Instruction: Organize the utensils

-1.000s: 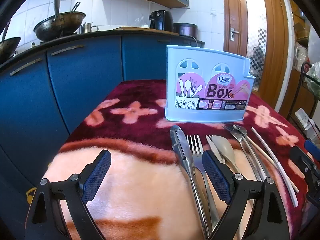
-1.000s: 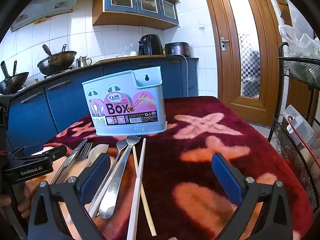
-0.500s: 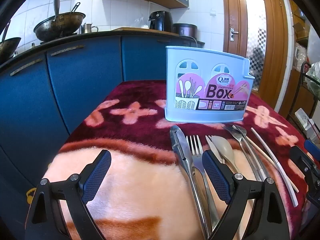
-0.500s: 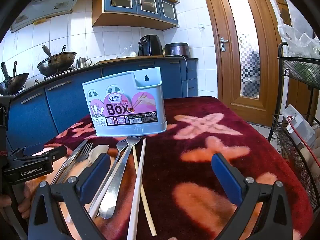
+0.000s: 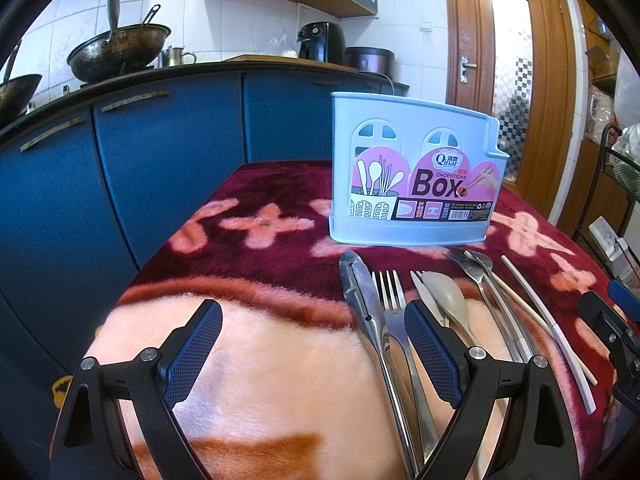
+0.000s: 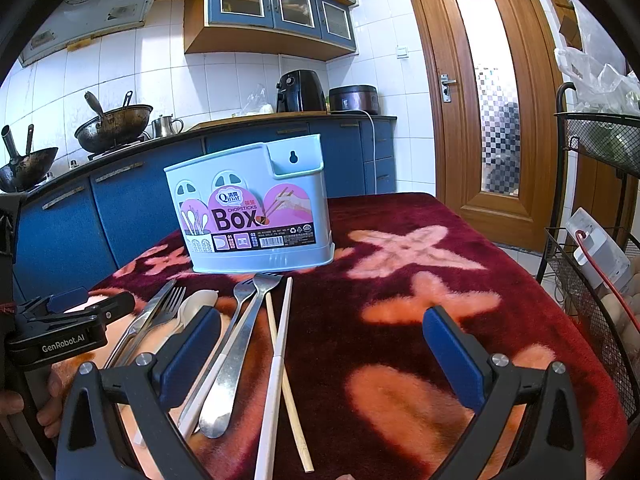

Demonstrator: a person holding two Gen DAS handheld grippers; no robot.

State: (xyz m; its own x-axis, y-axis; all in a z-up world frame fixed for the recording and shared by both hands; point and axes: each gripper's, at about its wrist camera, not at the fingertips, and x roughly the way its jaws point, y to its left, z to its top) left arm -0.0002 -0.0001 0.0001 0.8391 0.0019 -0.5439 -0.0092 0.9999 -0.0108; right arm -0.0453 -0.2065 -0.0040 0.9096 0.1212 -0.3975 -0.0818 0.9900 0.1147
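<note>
On the blanket-covered tabletop (image 6: 400, 208) | utensils (image 5: 400, 312) are laid in a row just before the empty-looking box (image 5: 412, 184) | left tongs (image 5: 314, 344) and right tongs (image 6: 320, 350) are spread, nothing held | step: first pick not begun | next: one piece is to be pinched and lifted.

Pale blue utensil box (image 5: 412, 176) with pink label, maroon blanket (image 6: 400, 280) with peach flowers, blue cabinets (image 5: 160, 152)
</note>
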